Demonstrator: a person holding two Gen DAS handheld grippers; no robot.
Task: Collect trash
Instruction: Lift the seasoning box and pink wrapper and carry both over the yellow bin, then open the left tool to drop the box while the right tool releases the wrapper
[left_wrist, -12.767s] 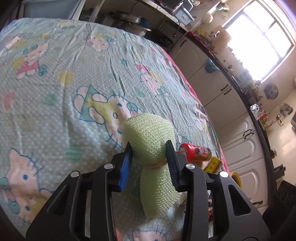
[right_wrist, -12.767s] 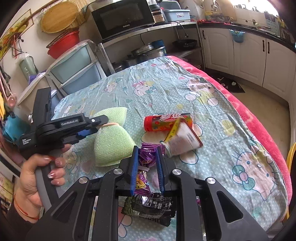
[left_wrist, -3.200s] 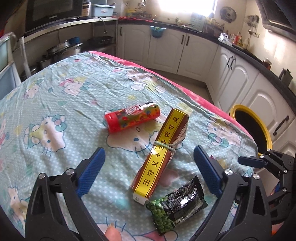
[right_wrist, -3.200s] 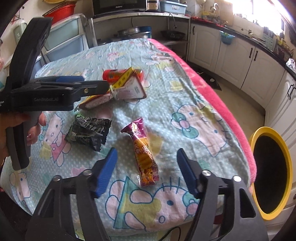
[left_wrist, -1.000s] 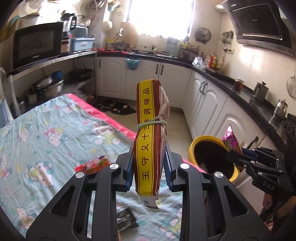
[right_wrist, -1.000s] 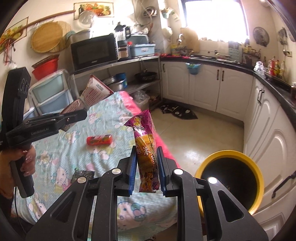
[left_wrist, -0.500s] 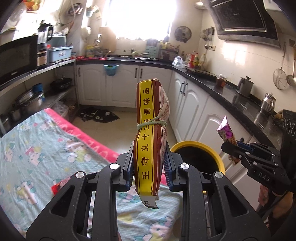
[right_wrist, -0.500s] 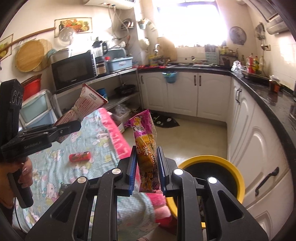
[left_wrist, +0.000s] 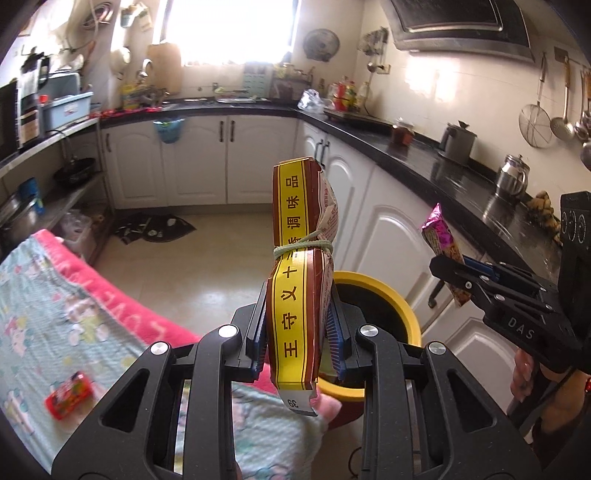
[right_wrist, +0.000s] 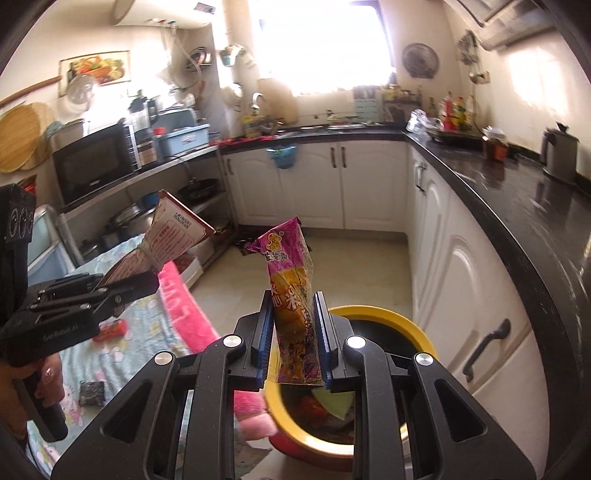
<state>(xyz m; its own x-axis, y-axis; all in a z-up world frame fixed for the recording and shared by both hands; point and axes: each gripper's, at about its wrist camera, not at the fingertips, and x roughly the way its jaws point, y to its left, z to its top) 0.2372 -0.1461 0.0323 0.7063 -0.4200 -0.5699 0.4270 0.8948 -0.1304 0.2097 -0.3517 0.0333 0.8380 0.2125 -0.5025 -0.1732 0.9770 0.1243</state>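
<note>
Seasoning packet: a red-brown and yellow seasoning packet (left_wrist: 301, 280) with Chinese print, tied round its middle with a pale rubber band (left_wrist: 303, 245), stands upright in the left gripper; its top leans slightly right.
Snack wrapper: a purple and yellow snack wrapper (right_wrist: 295, 306) stands upright in the right gripper, its crimped top tilted left.
Left gripper: the left gripper (left_wrist: 297, 334) is clenched on the lower half of the seasoning packet, blue pads (left_wrist: 258, 332) pressed to both sides.
Right gripper: the right gripper (right_wrist: 293, 339) is clenched on the lower half of the snack wrapper, its blue pads (right_wrist: 320, 332) against each side.
Trash bin: a yellow-rimmed trash bin (right_wrist: 384, 314) with a dark inside stands on the floor just beyond both grippers, near the white cabinets (right_wrist: 476, 295); in the right wrist view, a pale green scrap (right_wrist: 334, 400) and something red lie in it.
Position: in the right wrist view the snack wrapper sits over the near left rim of the bin; in the left wrist view the seasoning packet covers the bin's left rim.
Table: a table under a cartoon-cat cloth (left_wrist: 44, 332) with a pink edge lies to the left.
Left on the table: a red tube (left_wrist: 68, 393) and a dark packet (right_wrist: 92, 393), apart from each other.
Counter: a black worktop (right_wrist: 517, 206) runs along the right wall, with a kettle (right_wrist: 559, 153) on it.
</note>
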